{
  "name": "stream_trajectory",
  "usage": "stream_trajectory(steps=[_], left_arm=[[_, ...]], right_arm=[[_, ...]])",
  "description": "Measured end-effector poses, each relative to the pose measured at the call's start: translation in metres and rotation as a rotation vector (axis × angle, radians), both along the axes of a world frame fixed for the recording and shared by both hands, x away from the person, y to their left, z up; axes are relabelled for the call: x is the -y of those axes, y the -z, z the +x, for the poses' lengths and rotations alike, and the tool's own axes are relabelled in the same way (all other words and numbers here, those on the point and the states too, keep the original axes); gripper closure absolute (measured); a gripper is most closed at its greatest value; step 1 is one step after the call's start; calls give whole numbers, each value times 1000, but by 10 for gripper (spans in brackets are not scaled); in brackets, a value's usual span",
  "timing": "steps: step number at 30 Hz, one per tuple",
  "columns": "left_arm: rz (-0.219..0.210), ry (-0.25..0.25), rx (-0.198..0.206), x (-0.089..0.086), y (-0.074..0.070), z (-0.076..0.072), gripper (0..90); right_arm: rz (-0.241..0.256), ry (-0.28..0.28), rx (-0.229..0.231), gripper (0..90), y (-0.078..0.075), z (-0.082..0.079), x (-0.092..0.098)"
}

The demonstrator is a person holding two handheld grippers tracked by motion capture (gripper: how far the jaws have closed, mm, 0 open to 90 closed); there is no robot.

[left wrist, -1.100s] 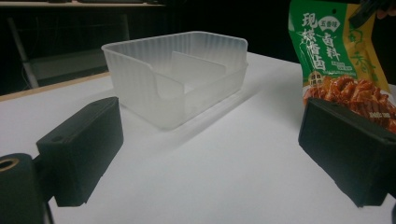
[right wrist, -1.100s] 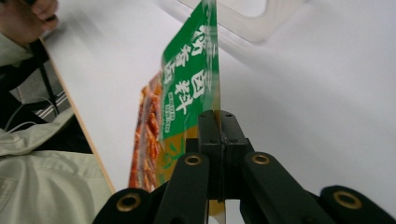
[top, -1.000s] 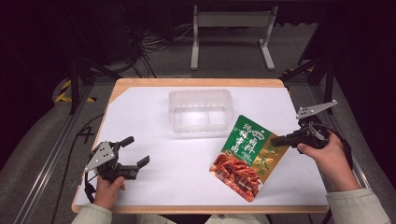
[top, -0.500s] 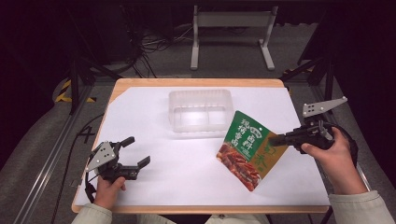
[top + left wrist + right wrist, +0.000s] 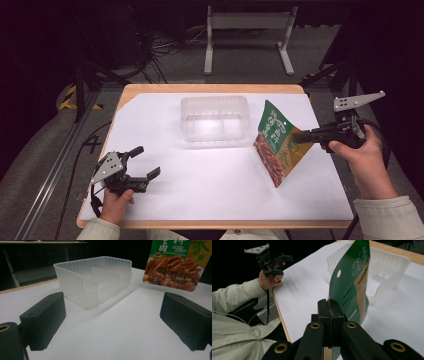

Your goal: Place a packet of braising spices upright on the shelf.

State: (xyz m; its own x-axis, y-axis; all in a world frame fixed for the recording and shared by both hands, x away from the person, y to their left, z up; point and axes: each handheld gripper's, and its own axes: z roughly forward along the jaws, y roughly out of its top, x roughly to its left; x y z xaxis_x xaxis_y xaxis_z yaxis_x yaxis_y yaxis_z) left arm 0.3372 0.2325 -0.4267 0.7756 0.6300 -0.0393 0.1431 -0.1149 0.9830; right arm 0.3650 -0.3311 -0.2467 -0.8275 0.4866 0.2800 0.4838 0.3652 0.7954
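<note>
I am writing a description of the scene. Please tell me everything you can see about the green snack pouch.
The snack pouch is a flat, glossy packet, green and yellow, with printed characters and a photo of reddish-brown braised food on its front; its back is green with a small round hang hole. The right hand-held gripper is shut on one edge and holds it tilted, lifted over the white table cover, just to the right of the clear plastic container. Whether its lowest corner touches the cover is unclear.

The pouch is glossy printed plastic film; the tray is frosted, translucent ribbed plastic; the counter shows a pale wood edge under smooth matt white paper; the jaws are matt black plastic.
</note>
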Motion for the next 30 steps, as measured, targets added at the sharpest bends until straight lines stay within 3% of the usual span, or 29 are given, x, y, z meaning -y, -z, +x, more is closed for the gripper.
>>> stream_trajectory(steps=[9,30], left_arm=[[-6,-3,-1,0,0,0,72],[-3,-28,3,-9,0,-8,71]], right_arm=[[47,-10,18,900,-11,9,-5],[69,-33,85,900,-53,40,-34]])
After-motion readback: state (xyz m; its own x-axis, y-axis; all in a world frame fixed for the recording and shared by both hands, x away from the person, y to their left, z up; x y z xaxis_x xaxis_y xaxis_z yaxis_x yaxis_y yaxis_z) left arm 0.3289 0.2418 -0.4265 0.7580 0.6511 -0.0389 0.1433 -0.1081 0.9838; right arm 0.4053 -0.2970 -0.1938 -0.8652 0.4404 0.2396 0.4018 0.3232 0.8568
